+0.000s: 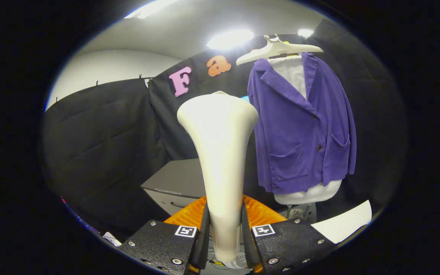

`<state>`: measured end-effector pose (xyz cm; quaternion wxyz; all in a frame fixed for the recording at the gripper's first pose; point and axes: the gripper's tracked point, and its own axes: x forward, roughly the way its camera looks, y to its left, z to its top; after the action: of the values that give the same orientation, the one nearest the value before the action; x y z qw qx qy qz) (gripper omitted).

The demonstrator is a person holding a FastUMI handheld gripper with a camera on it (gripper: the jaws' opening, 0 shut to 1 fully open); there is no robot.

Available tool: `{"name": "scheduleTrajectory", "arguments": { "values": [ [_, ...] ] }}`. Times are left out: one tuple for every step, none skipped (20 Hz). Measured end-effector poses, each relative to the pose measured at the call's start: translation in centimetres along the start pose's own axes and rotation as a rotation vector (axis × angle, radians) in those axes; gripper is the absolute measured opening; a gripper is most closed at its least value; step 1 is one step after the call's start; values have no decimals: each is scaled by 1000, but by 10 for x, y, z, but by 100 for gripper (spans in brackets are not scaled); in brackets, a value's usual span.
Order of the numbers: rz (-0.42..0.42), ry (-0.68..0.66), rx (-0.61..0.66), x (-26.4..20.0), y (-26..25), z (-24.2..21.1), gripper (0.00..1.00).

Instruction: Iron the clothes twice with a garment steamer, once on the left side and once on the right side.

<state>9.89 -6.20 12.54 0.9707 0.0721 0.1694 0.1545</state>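
Note:
My gripper (224,229) is shut on the cream handle of the garment steamer (220,152), which stands upright between the fingers with its wide head at the top. Beyond the steamer and to its right, a purple jacket (300,126) hangs on a white mannequin torso (307,193) under a cream hanger (277,49). The steamer head is level with the jacket's left side but apart from it, closer to me. The jacket's front faces me, with two pockets and a dark button showing.
A grey cabinet (178,183) stands behind the steamer, low and to the left. Black cloth walls close the booth at the back and sides. The mannequin's metal stand (298,212) rises from a white surface (342,225) at the right.

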Motion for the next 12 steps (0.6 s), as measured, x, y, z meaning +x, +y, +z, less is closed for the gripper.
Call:
{"name": "scheduleTrajectory", "arguments": {
  "values": [
    [-7, -25, -6, 4, -4, 15, 38],
    [-13, -46, -14, 7, -8, 27, 38],
    [-19, -69, -21, 12, -12, 41, 38],
    [-25, -89, -29, 19, -16, 53, 38],
    [-37, -101, -41, 25, -21, 65, 38],
    [-50, -109, -55, 34, -26, 75, 38],
    [-61, -123, -60, 44, -31, 89, 38],
    [-73, -137, -58, 54, -38, 101, 38],
    [-85, -148, -55, 63, -44, 112, 38],
    [-102, -162, -51, 73, -52, 123, 38],
    [-128, -184, -45, 81, -60, 131, 38],
    [-155, -199, -46, 90, -69, 139, 38]
  ]
}}
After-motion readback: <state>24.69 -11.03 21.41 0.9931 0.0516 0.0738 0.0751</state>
